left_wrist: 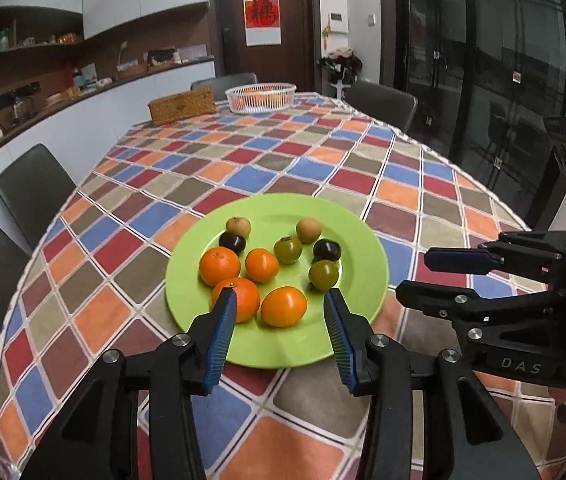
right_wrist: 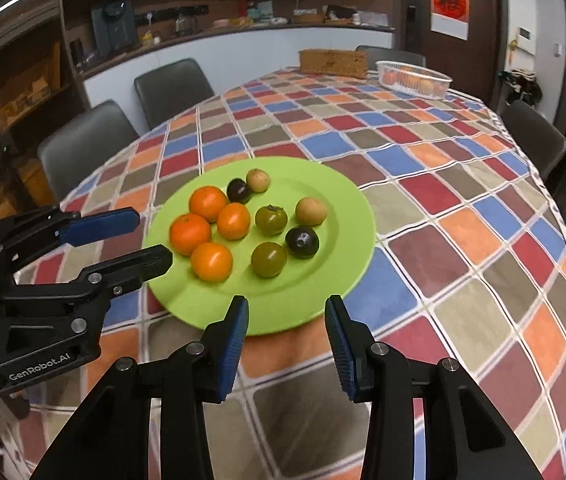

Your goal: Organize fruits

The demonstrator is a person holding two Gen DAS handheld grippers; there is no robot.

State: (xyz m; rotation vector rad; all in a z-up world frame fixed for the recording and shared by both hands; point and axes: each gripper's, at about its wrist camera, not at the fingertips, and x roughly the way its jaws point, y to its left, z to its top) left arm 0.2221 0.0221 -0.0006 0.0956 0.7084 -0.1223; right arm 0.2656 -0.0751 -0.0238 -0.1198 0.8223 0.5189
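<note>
Over the checkered tablecloth (left_wrist: 243, 152), both hand-held grippers (left_wrist: 281, 300) (right_wrist: 287, 308) gape wide, seemingly empty.

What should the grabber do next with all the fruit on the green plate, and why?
Probably ease the left gripper forward and down onto the nearest orange. Its jaws are open and empty, and that orange sits right between them at the near side of the green plate. The right gripper is open too, but it only hovers at the plate's rim, with no fruit between its jaws.

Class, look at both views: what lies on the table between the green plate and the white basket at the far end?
Only bare checkered tablecloth lies between the green plate and the white basket; both views show it.
</note>
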